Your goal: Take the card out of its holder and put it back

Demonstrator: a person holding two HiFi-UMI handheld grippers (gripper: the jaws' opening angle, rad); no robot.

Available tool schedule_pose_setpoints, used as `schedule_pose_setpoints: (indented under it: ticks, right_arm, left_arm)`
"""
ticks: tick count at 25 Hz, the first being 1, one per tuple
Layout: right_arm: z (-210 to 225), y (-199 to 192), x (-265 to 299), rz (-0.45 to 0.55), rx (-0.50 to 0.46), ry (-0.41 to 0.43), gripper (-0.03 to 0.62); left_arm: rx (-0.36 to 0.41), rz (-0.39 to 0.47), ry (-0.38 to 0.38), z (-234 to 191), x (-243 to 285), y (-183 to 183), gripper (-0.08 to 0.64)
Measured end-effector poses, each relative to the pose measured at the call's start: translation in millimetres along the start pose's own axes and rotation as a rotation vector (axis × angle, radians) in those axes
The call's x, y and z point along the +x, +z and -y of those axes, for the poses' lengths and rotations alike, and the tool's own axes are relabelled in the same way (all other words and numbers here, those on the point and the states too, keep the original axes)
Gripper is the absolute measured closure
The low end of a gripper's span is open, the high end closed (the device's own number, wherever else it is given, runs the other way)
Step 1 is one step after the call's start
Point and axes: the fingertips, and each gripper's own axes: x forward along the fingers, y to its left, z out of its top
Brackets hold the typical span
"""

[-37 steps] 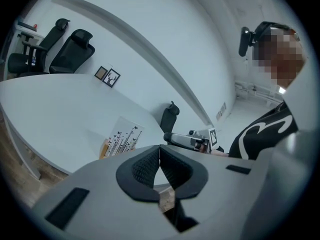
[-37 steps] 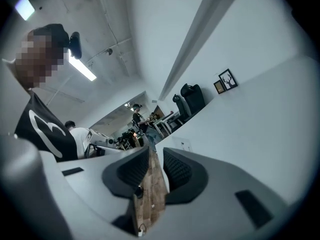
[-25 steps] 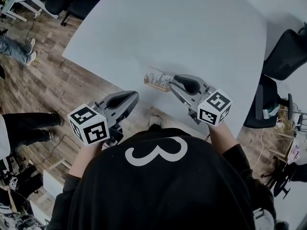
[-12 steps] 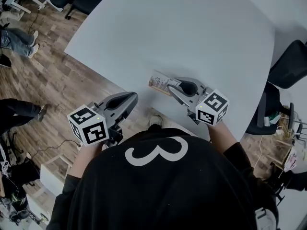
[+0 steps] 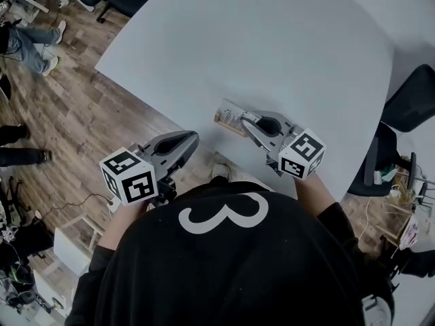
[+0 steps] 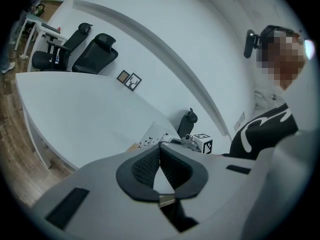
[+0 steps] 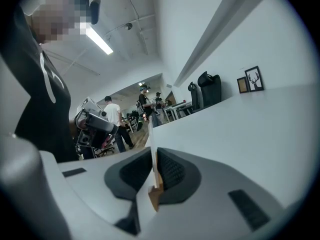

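Note:
A white printed card stands in a small wooden holder near the front edge of the white table. My right gripper reaches it from the right. In the right gripper view the card runs edge-on between the pads, with the holder below. The jaws have just been closing and now press on the card. My left gripper hovers off the table's edge over the floor, shut and empty. The left gripper view shows its pads meeting, with the card beyond them.
Wooden floor lies left of the table. Black office chairs stand at the right and beyond the far end. Two small picture frames sit on the table's far side. People stand in the background.
The right gripper has edged forward and down onto the card, so the card now sits between its tips. The left gripper has stayed where it was.

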Motion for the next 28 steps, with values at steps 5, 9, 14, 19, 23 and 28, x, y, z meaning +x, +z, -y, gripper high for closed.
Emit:
schedule_pose_setpoints:
  ticks: [5,9,14,19,23,28]
  right_arm:
    - [-1.8,1.6,0.2,0.004,-0.039,-0.016,0.560]
    - [-2.1,3.3,-0.8,0.011,-0.059,-0.030,0.565]
    - [-4.0,11.8,-2.6,0.027,-0.084,-0.044,0.566]
    - [-7.5,25.2,-5.9,0.052,-0.103,-0.058,0.566]
    - [-10.6,37.9,-9.0,0.078,-0.111,-0.075,0.566]
    - [-17.0,56.3,-18.1,0.106,-0.166,-0.117,0.566]
  left_arm:
    - [-0.005,0.010,-0.004,-1.4,-0.9,-0.6,0.546]
    - [-0.009,0.023,-0.011,-1.0,1.1,-1.7,0.546]
    - [-0.008,0.025,-0.017,1.2,-2.6,-4.8,0.546]
    - [-0.013,0.036,-0.018,2.2,-10.5,-5.2,0.546]
    - [-0.012,0.050,-0.025,2.0,-16.1,-5.9,0.546]
    - [-0.007,0.068,-0.036,6.6,-27.4,-6.5,0.546]
